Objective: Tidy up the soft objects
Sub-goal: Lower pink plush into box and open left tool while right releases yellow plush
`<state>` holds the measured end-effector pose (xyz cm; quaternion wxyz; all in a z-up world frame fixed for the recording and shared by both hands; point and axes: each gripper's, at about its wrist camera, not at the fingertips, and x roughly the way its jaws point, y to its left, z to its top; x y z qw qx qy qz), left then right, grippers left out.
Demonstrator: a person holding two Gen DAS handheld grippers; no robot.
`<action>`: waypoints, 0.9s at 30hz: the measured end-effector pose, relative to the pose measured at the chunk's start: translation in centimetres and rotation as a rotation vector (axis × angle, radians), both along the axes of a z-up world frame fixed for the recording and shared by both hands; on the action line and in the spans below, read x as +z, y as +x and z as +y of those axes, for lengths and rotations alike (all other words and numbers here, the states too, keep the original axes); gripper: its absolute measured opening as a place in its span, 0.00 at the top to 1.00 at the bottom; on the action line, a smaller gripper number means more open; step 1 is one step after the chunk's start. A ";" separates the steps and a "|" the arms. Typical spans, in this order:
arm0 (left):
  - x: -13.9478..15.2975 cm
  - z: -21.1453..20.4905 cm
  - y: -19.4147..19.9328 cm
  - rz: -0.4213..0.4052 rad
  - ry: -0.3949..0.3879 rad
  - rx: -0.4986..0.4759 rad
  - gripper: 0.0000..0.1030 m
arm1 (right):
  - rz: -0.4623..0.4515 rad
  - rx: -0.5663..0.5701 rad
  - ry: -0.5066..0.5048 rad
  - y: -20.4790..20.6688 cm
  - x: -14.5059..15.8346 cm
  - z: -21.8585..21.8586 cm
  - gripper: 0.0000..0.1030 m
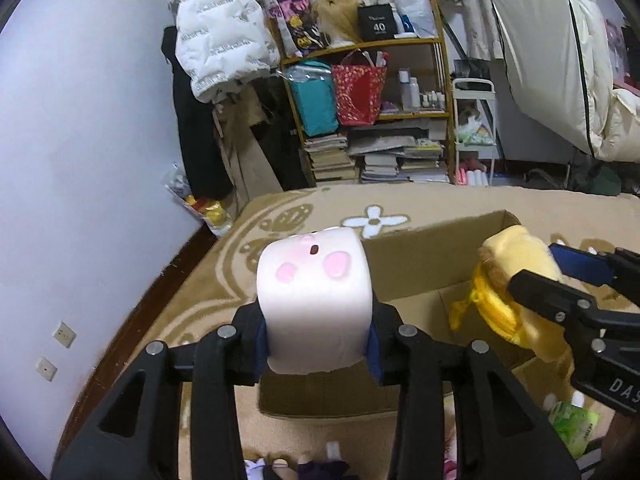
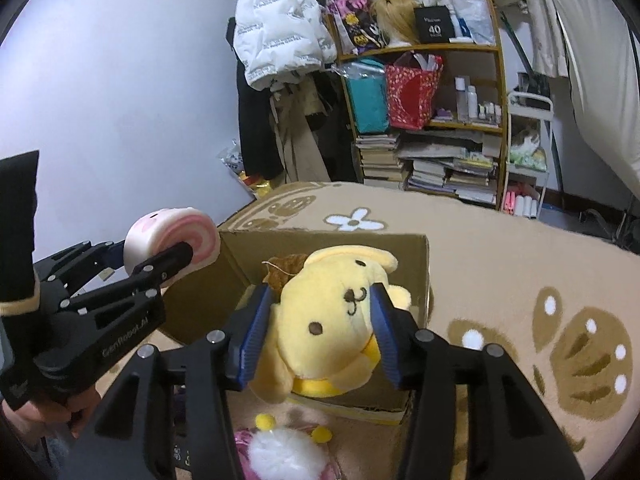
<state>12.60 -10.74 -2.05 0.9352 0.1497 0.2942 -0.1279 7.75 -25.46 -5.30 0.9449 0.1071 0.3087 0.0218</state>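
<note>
A white roll-cake squishy (image 1: 312, 300) with pink cheeks sits between the blue pads of my left gripper (image 1: 316, 320), which is shut on it above the near left side of an open cardboard box (image 1: 420, 256). From the right wrist view the left gripper (image 2: 160, 252) holds that squishy (image 2: 160, 232) by the box's left wall. My right gripper (image 2: 319, 300) is shut on a yellow dog plush (image 2: 320, 320), hanging over the box (image 2: 320, 242). From the left wrist view the plush (image 1: 508, 264) droops from the right gripper (image 1: 540, 268).
The box stands on a beige patterned carpet (image 2: 500, 248). A white fluffy toy with yellow pompoms (image 2: 286, 456) and a green packet (image 1: 572, 428) lie in front of it. A cluttered shelf (image 1: 372, 92) and hanging jackets stand behind; a wall (image 1: 80, 140) is on the left.
</note>
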 end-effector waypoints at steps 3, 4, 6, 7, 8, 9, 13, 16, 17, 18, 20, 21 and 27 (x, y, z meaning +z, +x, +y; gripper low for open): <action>-0.4 -0.2 0.4 0.022 -0.003 -0.001 0.60 | 0.022 0.002 0.002 0.5 -0.8 -0.2 0.48; -0.5 -0.2 0.5 0.020 -0.001 0.003 0.58 | 0.026 -0.002 0.002 0.6 -0.9 -0.1 0.47; -0.5 -0.2 0.7 0.024 0.004 0.014 0.53 | 0.032 -0.010 0.007 0.7 -1.2 -0.3 0.42; -0.6 -0.1 0.7 0.018 0.005 0.024 0.44 | 0.034 -0.012 0.011 0.7 -1.3 -0.3 0.41; -0.5 0.0 0.7 0.009 0.005 0.031 0.35 | 0.033 -0.011 0.015 0.7 -1.4 -0.3 0.41; -0.4 0.2 0.7 -0.002 0.003 0.041 0.31 | 0.036 -0.009 0.018 0.8 -1.4 -0.4 0.40; 0.3 1.5 1.1 0.005 -0.048 0.072 0.23 | 0.041 -0.011 0.015 0.9 -1.3 -0.6 0.30; 0.5 2.3 1.3 0.003 -0.056 0.102 0.16 | 0.030 -0.024 0.025 0.6 -1.2 -0.8 0.12; 0.7 2.6 1.3 0.004 -0.059 0.107 0.15 | 0.026 -0.024 0.033 0.4 -1.2 -0.8 0.10; 0.7 2.7 1.3 0.007 -0.062 0.108 0.14 | 0.024 -0.024 0.040 0.4 -1.0 -0.9 0.09; 1.0 3.1 1.2 0.010 -0.065 0.118 0.05 | 0.023 -0.026 0.045 0.3 -0.8 -1.0 0.03; 1.3 3.3 1.1 0.001 -0.066 0.126 0.03 | 0.016 -0.029 0.045 0.1 -0.6 -1.0 0.01; 2.2 4.1 0.3 -0.011 -0.076 0.134 0.00 | 0.002 -0.037 0.033 -1.0 0.0 -0.9 0.00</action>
